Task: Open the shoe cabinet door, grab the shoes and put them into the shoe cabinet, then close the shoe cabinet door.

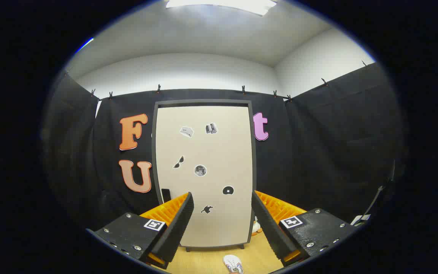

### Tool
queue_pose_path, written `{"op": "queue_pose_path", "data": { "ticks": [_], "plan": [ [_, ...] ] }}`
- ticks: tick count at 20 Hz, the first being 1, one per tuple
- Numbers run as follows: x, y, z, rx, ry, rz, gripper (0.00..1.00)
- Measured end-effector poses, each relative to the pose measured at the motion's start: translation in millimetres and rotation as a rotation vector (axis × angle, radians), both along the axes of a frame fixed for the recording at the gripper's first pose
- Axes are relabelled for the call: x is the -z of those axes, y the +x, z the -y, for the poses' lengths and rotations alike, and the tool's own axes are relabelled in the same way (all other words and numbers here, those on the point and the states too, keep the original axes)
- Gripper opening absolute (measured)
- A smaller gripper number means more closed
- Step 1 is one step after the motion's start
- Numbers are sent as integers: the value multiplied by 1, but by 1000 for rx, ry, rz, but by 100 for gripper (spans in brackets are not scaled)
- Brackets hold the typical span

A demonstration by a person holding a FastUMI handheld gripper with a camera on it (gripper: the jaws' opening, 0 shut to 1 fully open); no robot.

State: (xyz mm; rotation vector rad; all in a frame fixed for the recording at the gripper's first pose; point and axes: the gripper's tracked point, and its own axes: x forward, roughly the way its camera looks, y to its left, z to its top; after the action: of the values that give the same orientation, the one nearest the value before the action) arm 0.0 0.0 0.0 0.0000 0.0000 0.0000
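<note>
Centre frame, the cabinet (203, 171) stands with its door shut, a dark handle (165, 195) low on its left edge. Tongs (222, 213) apart, empty. Shoe (233, 263) at bottom centre. Best approach: hook the handle, swing outward.

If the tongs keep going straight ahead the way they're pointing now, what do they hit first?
Most likely the closed shoe cabinet door, which stands straight beyond the open, empty tongs. The white shoe lies on the floor below that line. How far off the door stands is unclear.
</note>
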Motion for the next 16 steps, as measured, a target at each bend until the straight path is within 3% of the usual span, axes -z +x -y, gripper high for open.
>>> {"op": "queue_pose_path", "data": {
  "ticks": [16],
  "plan": [
    [-13,19,-45,-75,-18,9,95]
  ]
}}
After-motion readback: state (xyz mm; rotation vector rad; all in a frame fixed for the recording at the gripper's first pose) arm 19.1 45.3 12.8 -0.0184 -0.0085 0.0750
